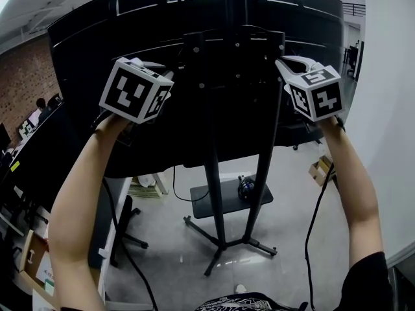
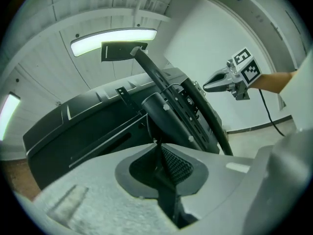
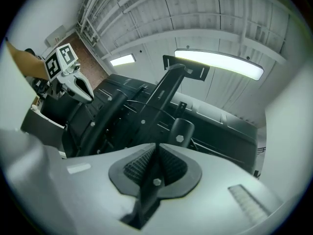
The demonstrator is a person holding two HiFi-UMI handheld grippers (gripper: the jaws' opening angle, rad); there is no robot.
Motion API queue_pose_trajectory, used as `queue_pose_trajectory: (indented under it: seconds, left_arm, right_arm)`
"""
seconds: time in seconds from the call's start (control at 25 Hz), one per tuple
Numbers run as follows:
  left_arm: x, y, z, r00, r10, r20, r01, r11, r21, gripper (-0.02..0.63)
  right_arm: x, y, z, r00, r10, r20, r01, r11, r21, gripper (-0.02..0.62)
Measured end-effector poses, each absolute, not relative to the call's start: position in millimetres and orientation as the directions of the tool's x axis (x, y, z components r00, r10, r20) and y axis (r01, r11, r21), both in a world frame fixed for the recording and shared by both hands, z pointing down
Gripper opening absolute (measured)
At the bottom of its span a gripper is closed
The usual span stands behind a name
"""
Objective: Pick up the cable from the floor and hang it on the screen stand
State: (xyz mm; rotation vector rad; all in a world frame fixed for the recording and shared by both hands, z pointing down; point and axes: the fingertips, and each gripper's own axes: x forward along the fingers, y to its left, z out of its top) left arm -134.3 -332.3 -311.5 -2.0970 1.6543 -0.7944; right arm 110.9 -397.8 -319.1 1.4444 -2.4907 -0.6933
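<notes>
Both pairs of fingers are closed. The left gripper [image 2: 157, 143] pinches what looks like a thin black cable [image 2: 148, 125] at its very tips, while the right gripper [image 3: 156, 145] shows nothing I can make out between its fingers. Just beyond, the cable runs up against the bracket of the screen stand [image 1: 214, 173] and is not clearly hooked over anything. With so slight a hold, a snag on the bracket bolts could tug it free, and it would likely drop to the floor [image 1: 298, 232] below.
</notes>
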Motion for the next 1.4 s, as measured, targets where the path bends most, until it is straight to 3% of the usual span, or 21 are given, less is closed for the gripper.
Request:
queue_pose_trajectory:
  seconds: [0.08, 0.96, 1.4]
  left_arm:
    - [-133, -325, -296, 0.187, -0.959, 0.212, -0.784, -0.276, -0.556, 0.006]
    - [-89, -211, -159, 0.355, -0.925, 0.133, -0.879, -0.379, -0.291, 0.003]
    - [-72, -155, -100, 0.370, -0.919, 0.134, -0.899, -0.391, -0.198, 0.002]
  right_arm:
    - [99, -384, -306, -0.525, -0.848, -0.073, -0.771, 0.439, 0.461, 0.025]
    - [12, -226, -151, -0.642, -0.766, 0.034, -0.751, 0.637, 0.173, 0.005]
    - [-3, -160, -94, -0.652, -0.755, 0.071, -0.752, 0.656, 0.072, 0.005]
